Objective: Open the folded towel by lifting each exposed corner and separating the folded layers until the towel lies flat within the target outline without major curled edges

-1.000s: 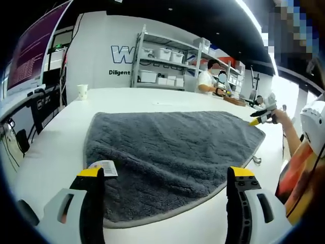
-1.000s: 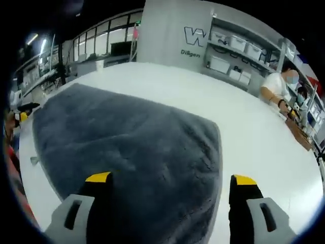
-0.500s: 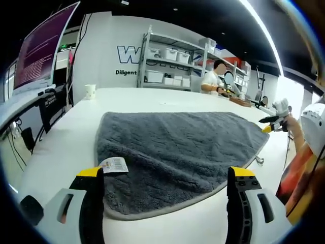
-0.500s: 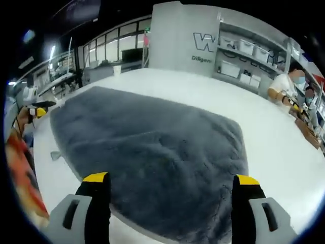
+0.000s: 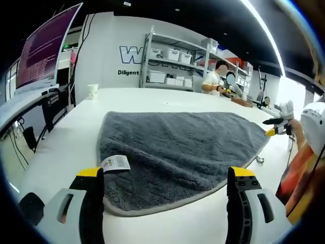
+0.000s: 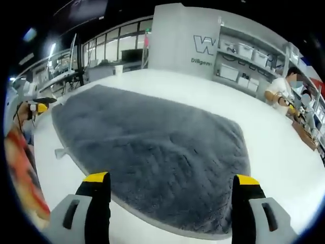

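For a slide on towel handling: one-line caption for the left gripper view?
Open left gripper poised over the near edge of a grey towel spread on a white table, its white tag showing.

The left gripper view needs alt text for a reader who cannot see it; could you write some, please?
A grey towel lies spread on a white table, its label at the near corner. The left gripper hangs open in front; the right gripper shows at the far edge.

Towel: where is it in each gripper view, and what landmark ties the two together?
Left gripper view: towel lies centre, spread on the white table, tag at its near left corner.
Right gripper view: towel fills the centre, running from upper left to lower right.
Shared landmark: the shelving rack beside the wall lettering.
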Motion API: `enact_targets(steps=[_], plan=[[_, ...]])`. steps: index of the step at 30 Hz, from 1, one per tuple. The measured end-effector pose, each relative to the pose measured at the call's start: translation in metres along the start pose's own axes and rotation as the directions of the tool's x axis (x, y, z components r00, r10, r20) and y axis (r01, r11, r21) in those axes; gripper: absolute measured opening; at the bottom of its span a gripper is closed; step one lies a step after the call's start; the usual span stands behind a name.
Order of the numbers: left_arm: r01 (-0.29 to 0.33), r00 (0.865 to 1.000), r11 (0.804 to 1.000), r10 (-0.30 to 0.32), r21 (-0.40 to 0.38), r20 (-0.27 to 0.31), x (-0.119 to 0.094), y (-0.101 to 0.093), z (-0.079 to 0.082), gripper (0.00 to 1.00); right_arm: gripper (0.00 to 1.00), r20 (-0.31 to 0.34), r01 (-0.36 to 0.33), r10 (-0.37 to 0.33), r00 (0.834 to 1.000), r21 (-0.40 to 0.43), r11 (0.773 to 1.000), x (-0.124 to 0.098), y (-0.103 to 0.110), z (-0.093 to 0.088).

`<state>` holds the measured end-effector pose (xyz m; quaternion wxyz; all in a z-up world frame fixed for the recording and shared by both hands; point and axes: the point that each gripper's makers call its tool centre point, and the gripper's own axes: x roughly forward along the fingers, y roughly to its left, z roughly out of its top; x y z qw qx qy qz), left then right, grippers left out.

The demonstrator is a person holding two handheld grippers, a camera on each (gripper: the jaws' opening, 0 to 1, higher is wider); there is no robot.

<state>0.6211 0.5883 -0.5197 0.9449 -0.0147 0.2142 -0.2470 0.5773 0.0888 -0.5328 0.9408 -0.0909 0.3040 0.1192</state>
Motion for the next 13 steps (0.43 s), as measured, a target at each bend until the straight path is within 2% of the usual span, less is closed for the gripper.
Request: enact_targets(steps=[10, 13], plan=[[0.015, 1.000, 1.000, -0.015, 0.007, -0.003, 0.0025, -0.0053, 0.0000, 0.99, 0.99, 0.024, -0.022, 0.022, 0.999, 0.003, 1.000, 0.0014, 0.0016, 0.0062], [0.016, 1.000, 1.000, -0.016, 0.009, -0.004, 0.0025, -0.0053, 0.0011, 0.99, 0.99, 0.014, -0.020, 0.020, 1.000, 0.003, 1.000, 0.0016, 0.0009, 0.0041]])
